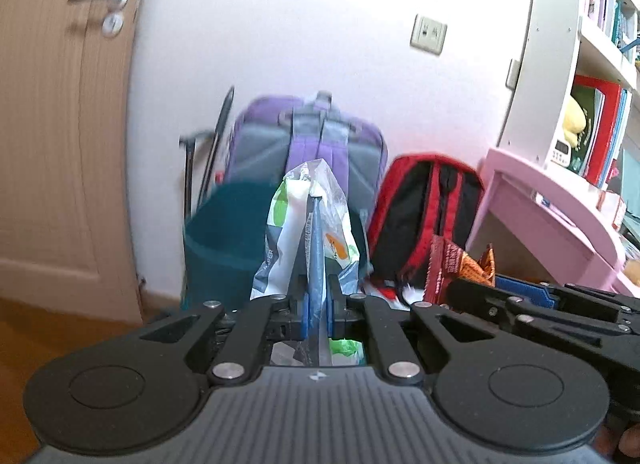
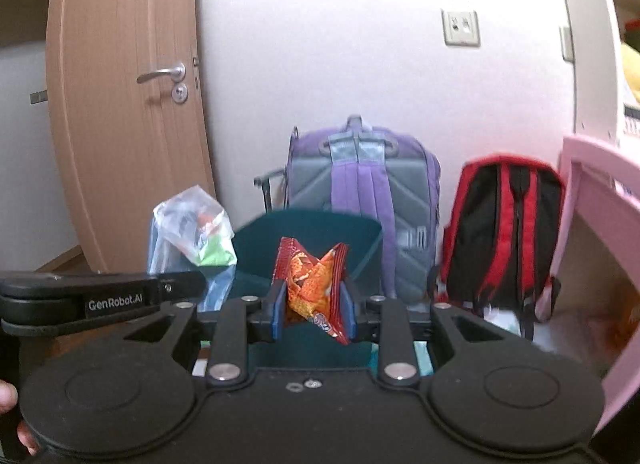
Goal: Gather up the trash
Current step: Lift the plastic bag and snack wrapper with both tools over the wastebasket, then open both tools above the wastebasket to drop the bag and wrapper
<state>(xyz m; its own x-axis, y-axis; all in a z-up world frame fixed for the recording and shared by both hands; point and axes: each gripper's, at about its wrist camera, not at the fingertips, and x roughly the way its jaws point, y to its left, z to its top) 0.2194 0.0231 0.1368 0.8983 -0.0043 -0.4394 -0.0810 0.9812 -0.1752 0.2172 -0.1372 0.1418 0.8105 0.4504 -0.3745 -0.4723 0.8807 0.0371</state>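
While left jaws pinch plastic wrapper (image 1: 304, 224) | right jaws clamp snack bag (image 2: 314, 284) (crumpled) | bin (image 2: 308, 240) behind

A purple backpack (image 2: 362, 188) and a red backpack (image 2: 502, 232) lean against a white wall (image 2: 320, 64), between a wooden door (image 2: 124, 124) and a pink desk (image 1: 548, 216).

Dark teal plastic bin (image 2: 308, 232): base hidden behind the right claw's black body. Purple and grey backpack (image 1: 312, 136): lower part hidden behind bin and clear printed plastic bag (image 1: 308, 232); blurred. Pink table (image 2: 592, 200): cut off at right edge. Bag's print illegible.
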